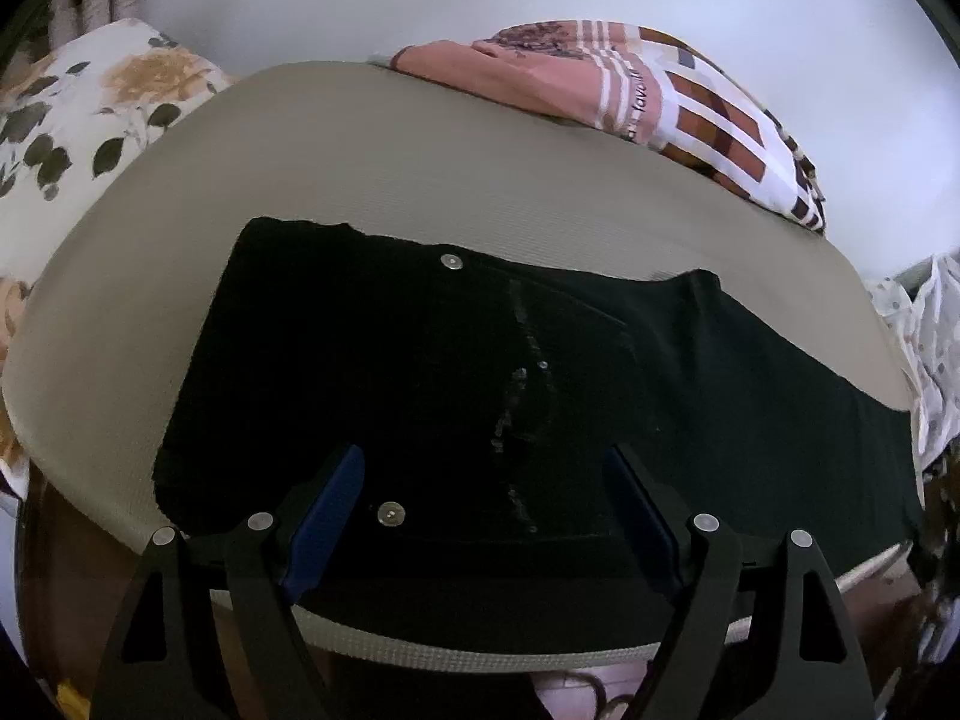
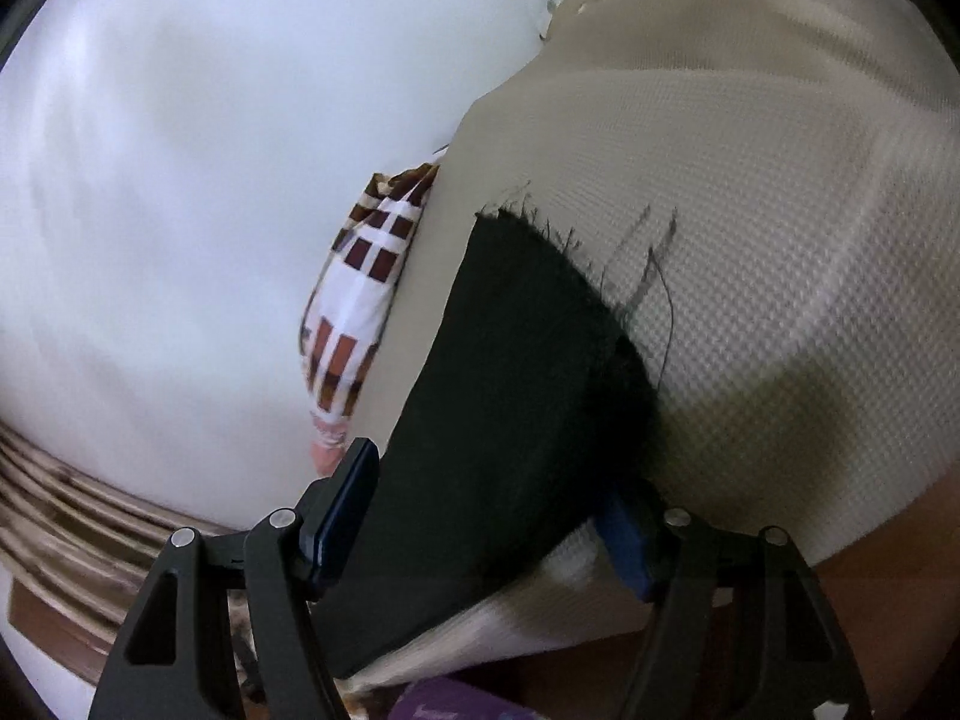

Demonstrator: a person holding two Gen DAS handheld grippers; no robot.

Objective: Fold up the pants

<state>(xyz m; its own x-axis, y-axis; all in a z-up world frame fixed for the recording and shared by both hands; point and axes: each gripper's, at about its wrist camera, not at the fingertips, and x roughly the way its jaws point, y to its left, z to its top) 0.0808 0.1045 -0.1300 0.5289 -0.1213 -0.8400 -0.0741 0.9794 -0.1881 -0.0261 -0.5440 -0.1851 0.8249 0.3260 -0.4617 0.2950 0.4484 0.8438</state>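
Note:
Black pants (image 1: 480, 372) lie spread flat on a beige textured mat (image 1: 372, 150), with metal buttons showing at the waist. My left gripper (image 1: 480, 468) hovers over the near edge of the pants, open, its blue pads (image 1: 327, 510) wide apart and the dark cloth under the gap. In the right wrist view a black pant leg (image 2: 510, 372) with a frayed hem stretches away over the mat (image 2: 750, 240). My right gripper (image 2: 486, 480) is open and straddles the near end of this leg, one finger at each edge of the cloth. No pad visibly presses on it.
A floral pillow (image 1: 78, 120) lies at the mat's far left. A pink, brown and white checked blanket (image 1: 660, 102) is bunched along the far edge and also appears as the checked blanket (image 2: 354, 312) beside the mat. A white wall (image 2: 180, 180) stands behind. Dotted cloth (image 1: 930, 348) sits at the right.

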